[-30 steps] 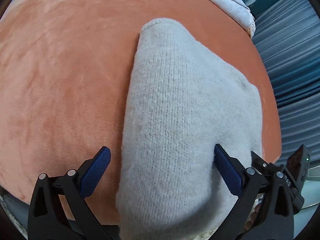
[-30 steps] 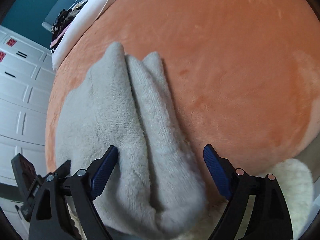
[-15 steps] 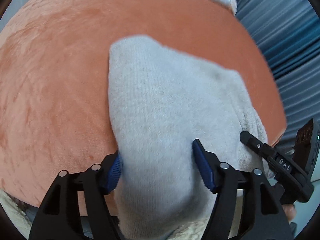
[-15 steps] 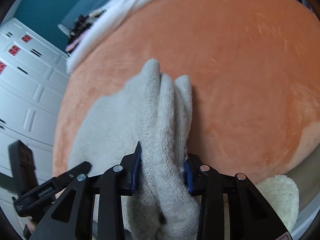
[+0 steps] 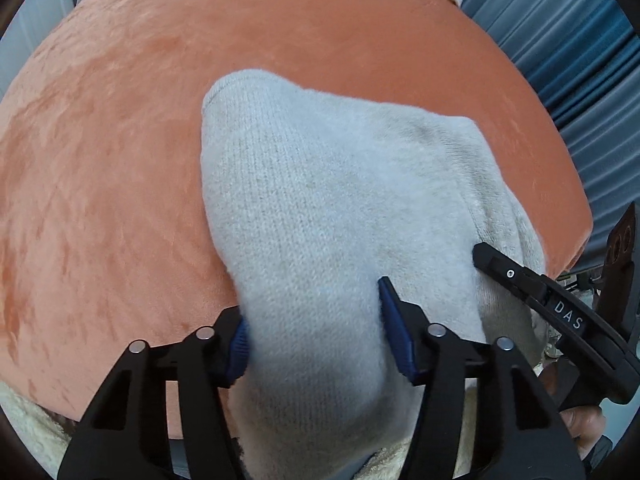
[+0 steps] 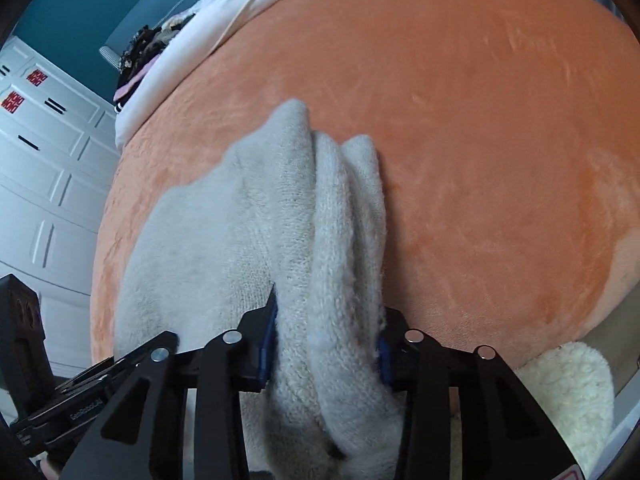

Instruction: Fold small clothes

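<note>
A pale grey knitted garment lies on an orange plush blanket, its near end hanging over the front edge. My left gripper is shut on the garment's near left part, the blue pads pressed into the knit. In the right wrist view the same garment shows bunched folds along its right side. My right gripper is shut on those folds. The right gripper's body also shows in the left wrist view at the garment's right edge.
White bedding lies at the blanket's far edge. Blue pleated curtains hang to the right. White panelled cupboard doors stand to the left. A cream fleece rug lies below the blanket's front edge.
Both grippers were open astride the garment's near end a second ago. They closed on it and now hold it, with the cloth bunched and lifted slightly.
</note>
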Motion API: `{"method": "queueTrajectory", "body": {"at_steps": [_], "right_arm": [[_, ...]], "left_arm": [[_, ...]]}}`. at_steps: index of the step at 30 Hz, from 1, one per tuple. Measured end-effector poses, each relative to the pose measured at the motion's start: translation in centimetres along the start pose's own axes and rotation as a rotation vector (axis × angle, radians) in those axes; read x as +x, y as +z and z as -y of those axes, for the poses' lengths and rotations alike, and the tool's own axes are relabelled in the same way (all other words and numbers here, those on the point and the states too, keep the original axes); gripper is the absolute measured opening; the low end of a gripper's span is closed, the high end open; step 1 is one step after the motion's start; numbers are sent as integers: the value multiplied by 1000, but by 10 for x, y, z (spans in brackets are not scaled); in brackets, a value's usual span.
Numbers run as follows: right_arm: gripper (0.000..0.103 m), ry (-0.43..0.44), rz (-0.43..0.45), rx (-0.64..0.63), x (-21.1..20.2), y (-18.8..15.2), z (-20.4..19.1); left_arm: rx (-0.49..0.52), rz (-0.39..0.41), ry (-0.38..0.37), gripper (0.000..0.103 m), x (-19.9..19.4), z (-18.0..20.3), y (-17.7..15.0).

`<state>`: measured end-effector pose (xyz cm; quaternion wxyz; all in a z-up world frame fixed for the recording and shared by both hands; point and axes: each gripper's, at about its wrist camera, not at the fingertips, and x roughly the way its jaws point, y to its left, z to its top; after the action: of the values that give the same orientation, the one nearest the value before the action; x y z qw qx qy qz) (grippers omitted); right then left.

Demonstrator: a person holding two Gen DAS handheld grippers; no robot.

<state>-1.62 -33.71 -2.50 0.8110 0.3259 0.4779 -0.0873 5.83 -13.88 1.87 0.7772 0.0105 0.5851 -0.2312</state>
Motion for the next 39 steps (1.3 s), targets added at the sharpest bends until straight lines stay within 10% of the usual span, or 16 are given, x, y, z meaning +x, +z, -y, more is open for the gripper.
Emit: {"method": "queueTrajectory", "body": {"at_steps": [11,25,32,37,39], "right_arm": [[33,61,235,-48,-123,-1,-41],[36,352,673,-318,-283,38,-193],[51,397,428,-237,-166,62,-225],[47,52,117,-178,7,24,-177],[47,68,54,-129,24,1,-157]], "left_arm": [[68,173,-184,43,-98,16,17],[202,688,-262,48,-319,-30,64],[27,517,-125,68,-228,-130,96],[-249,223,-5,69,-78,-216,60],[-333,202,-59,70,-61,-239,36]]}}
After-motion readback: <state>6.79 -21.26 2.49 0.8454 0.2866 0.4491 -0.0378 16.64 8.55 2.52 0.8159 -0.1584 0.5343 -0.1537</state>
